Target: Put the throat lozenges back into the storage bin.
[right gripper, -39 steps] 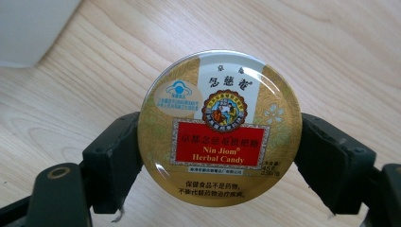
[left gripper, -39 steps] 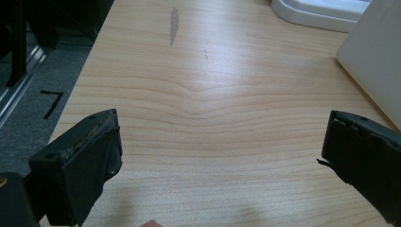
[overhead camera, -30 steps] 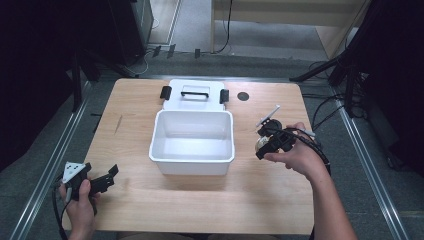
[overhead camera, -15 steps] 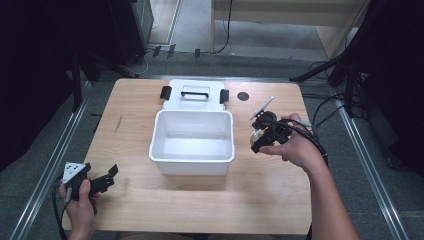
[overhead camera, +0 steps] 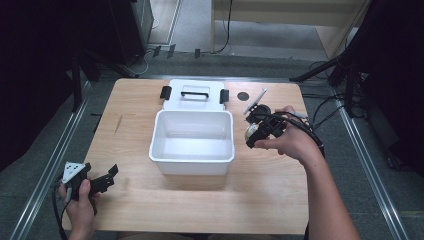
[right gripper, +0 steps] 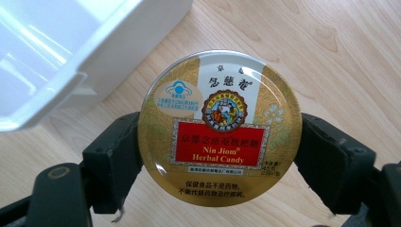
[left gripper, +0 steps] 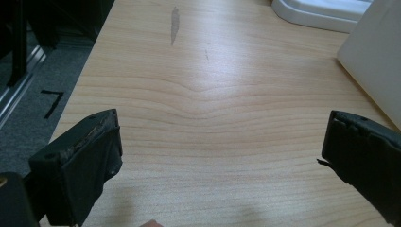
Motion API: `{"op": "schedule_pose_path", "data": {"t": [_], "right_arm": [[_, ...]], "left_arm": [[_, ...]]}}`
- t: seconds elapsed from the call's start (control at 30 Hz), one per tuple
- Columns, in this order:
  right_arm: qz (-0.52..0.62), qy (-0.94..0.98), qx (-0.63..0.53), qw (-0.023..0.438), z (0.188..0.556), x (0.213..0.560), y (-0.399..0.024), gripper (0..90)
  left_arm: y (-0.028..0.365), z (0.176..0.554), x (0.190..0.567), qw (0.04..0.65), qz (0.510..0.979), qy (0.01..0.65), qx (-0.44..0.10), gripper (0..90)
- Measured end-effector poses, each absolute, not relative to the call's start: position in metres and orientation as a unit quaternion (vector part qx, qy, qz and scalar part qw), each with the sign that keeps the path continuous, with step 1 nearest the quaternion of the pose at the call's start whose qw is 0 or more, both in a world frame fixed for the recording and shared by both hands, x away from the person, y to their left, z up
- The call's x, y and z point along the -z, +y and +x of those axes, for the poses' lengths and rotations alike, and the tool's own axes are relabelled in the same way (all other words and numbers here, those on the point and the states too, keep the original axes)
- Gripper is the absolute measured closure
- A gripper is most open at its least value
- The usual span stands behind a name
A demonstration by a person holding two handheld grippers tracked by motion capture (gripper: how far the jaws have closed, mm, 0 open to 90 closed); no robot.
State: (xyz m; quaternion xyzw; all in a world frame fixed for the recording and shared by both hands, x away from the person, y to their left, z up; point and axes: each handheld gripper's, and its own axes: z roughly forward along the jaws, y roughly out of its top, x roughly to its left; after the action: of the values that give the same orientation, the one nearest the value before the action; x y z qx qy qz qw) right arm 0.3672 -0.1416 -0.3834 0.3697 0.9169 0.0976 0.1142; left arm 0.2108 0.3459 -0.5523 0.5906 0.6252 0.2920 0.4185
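My right gripper (right gripper: 220,156) is clamped on a round gold candy tin (right gripper: 219,127), one jaw pressing each side of its rim. I see the white bin (overhead camera: 192,142) just beside it at nine o'clock, not touching; bare table (overhead camera: 270,200) lies open toward six o'clock. The bin's lid (overhead camera: 194,93) sits at twelve o'clock of the bin. My left gripper (overhead camera: 102,180), jaws spread wide and empty, rests near the table's seven o'clock corner. Since a second ago the tin has moved closer to the bin; the left gripper has stayed put.
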Motion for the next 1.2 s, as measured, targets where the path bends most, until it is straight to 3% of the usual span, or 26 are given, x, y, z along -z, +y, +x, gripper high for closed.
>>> {"op": "schedule_pose_path", "data": {"t": [1.2], "right_arm": [[0.344,0.928,-0.095,0.104,0.374,0.350,-0.106,20.7]], "left_arm": [[0.346,0.211,0.552,0.420,0.590,0.625,-0.290,0.0]]}}
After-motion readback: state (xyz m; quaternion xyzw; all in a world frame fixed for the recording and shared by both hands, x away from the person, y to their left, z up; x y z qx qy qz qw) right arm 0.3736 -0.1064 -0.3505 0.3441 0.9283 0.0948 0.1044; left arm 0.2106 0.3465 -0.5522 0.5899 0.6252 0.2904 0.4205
